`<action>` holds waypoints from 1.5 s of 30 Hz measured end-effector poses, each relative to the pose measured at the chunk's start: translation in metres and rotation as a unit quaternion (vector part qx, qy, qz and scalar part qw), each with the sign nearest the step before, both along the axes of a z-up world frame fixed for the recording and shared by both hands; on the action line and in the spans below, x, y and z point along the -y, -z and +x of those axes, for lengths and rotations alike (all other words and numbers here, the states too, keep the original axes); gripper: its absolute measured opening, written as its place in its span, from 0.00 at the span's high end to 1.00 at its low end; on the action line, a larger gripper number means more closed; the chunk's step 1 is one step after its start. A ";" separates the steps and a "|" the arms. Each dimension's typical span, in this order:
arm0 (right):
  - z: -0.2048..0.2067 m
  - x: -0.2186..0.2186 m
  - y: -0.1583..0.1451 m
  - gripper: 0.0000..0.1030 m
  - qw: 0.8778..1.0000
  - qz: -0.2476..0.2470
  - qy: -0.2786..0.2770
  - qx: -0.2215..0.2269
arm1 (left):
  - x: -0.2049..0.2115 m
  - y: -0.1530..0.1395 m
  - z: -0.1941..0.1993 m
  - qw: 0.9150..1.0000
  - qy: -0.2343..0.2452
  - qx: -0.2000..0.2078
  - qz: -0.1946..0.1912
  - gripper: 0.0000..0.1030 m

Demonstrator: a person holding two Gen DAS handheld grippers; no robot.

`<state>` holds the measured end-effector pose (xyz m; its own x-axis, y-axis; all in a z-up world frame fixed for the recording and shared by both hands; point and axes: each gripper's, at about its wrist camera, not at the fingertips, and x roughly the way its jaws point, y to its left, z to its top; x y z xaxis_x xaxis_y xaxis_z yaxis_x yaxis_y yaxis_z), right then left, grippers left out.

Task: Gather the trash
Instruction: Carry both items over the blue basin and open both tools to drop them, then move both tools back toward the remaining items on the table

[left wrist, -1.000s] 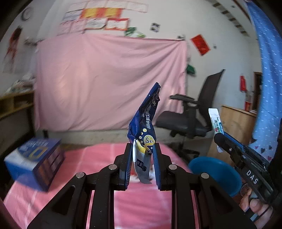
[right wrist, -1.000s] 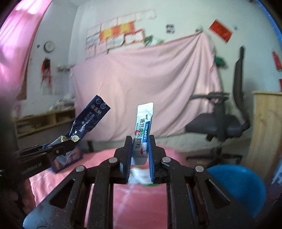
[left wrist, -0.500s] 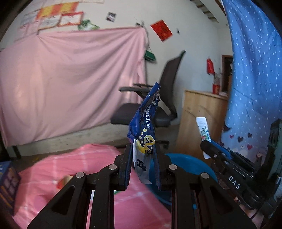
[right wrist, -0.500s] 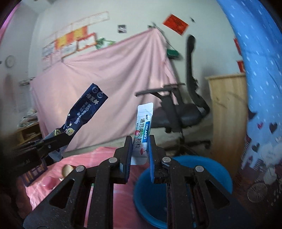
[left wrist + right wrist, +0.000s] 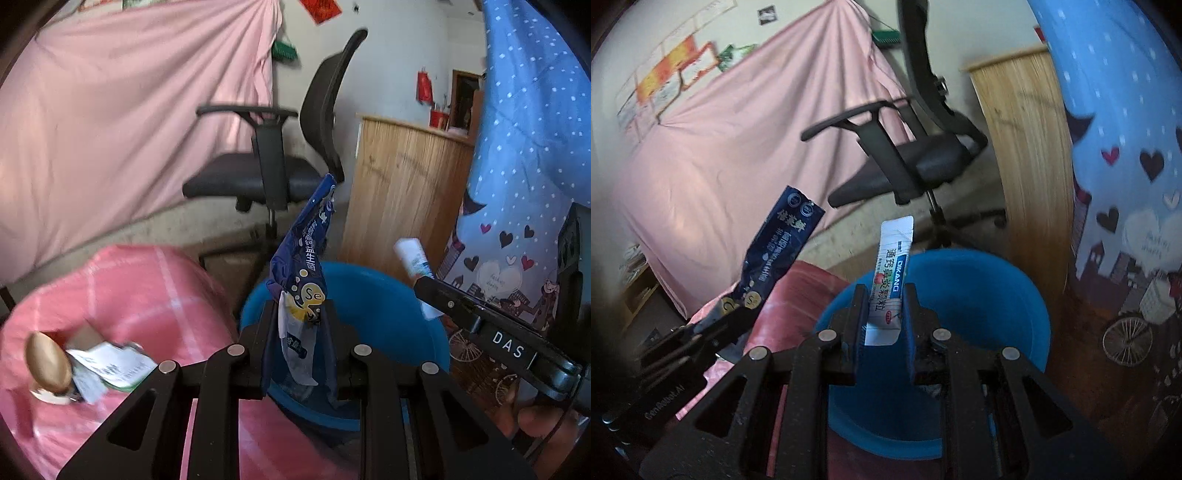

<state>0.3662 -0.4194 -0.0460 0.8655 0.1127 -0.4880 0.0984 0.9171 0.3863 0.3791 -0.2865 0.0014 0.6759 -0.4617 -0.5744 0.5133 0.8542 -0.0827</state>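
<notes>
My left gripper [image 5: 298, 314] is shut on a crumpled dark blue snack wrapper [image 5: 306, 251] that stands up between its fingers. Behind and below it sits a round blue bin [image 5: 376, 291]. At the right of the left wrist view, my right gripper [image 5: 424, 291] holds a white sachet [image 5: 412, 256] over the bin's right rim. Seen from the right wrist, my right gripper [image 5: 885, 299] is shut on that white sachet [image 5: 892, 273], above the blue bin [image 5: 979, 288]. The left gripper [image 5: 727, 314] with the blue wrapper [image 5: 779, 251] is at the left.
A pink-covered table [image 5: 140, 295] lies left of the bin, with paper scraps [image 5: 110, 365] and a golden egg-shaped object [image 5: 48, 363] on it. A black office chair [image 5: 266, 173] and a wooden cabinet [image 5: 399, 192] stand behind the bin. A blue patterned curtain [image 5: 524, 184] hangs at the right.
Both grippers have swung right and downward, from over the pink table to above the blue bin. Each still holds its wrapper; the blue box has left the view.
</notes>
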 end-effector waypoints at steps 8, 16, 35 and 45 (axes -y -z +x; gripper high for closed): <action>0.003 0.010 0.011 0.55 0.999 0.017 0.007 -0.031 | 0.008 0.022 0.021 0.997 -0.003 -0.076 0.009 0.78; 0.001 0.011 0.007 0.49 1.000 0.018 0.012 -0.017 | -0.009 0.021 0.018 0.996 -0.020 -0.083 -0.007 0.68; -0.030 -0.037 -0.050 0.02 0.989 -0.039 0.000 0.141 | -0.092 -0.048 -0.024 0.988 -0.115 0.056 -0.087 0.30; -0.054 -0.089 -0.075 0.00 0.968 -0.074 -0.033 0.237 | -0.159 -0.061 -0.061 0.960 -0.224 0.137 -0.100 0.02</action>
<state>0.3126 -0.3307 0.0294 0.9894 0.1351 -0.0523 -0.1191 0.9639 0.2380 0.3177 -0.1271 0.0625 0.9454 -0.1712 -0.2774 0.1231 0.9755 -0.1825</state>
